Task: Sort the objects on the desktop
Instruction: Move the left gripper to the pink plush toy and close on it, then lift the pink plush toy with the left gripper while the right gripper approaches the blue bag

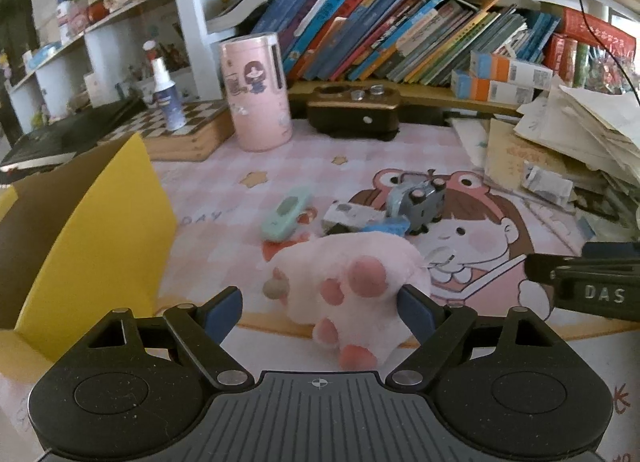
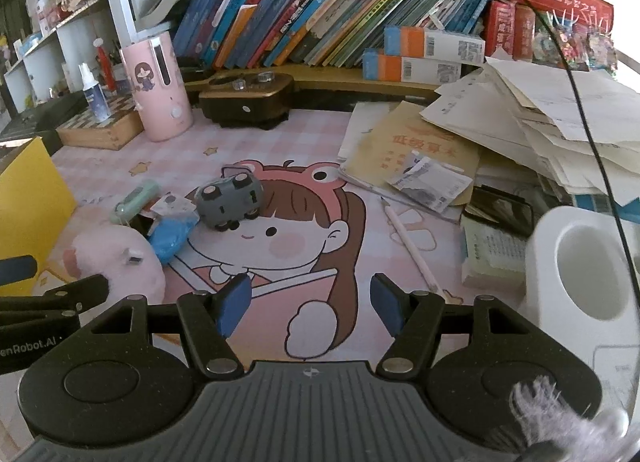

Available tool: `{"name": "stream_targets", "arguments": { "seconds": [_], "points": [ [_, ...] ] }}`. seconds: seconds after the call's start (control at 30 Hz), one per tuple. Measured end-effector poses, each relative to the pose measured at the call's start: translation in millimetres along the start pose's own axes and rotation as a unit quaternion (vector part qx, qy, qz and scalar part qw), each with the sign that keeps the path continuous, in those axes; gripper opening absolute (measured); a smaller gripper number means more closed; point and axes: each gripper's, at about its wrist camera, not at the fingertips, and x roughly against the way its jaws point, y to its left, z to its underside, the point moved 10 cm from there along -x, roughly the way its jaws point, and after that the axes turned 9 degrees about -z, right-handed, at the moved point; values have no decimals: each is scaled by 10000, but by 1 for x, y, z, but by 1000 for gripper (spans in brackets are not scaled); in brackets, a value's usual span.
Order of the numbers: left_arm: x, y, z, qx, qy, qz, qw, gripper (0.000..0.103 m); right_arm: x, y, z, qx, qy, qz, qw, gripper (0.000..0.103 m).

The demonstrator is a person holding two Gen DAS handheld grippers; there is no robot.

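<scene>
A pink plush paw (image 1: 360,262) lies on the cartoon desk mat (image 1: 500,246). My left gripper (image 1: 320,302) is open around it: the right pad (image 1: 416,312) touches its side, the left pad stands apart from it. Beyond the plush lie a mint green device (image 1: 286,214), a small white box (image 1: 348,214), a blue lump (image 1: 386,227) and a grey toy car (image 1: 416,200) on its roof. My right gripper (image 2: 310,304) hangs open over the mat with nothing between its fingers, to the right of the plush (image 2: 116,258) and the car (image 2: 228,202).
An open yellow box (image 1: 92,230) stands at the left. A pink cylinder (image 1: 258,90) and a dark sharpener (image 1: 354,114) stand at the back below the bookshelf. Paper stacks (image 2: 520,122), a white holder (image 2: 580,274) and a pink pencil (image 2: 408,246) lie at the right.
</scene>
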Motion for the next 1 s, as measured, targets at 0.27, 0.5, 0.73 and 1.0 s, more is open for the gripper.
{"name": "stream_targets", "arguments": {
  "seconds": [0.27,0.5,0.73,1.0],
  "points": [
    [-7,-12,-2,-100,-23,136,9999,88,-10,-9,0,-124,94,28,9999,64],
    [-11,-14,-2,-71,19,235,9997,88,-11,-13,3,-214,133,71,9997,64],
    [-10,-13,-1,70,84,386,9992,73,-9,-14,0,-190,82,96,9997,64],
    [6,-10,0,73,-14,539,9985,16,-4,-4,-1,-121,22,-8,9999,64]
  ]
}}
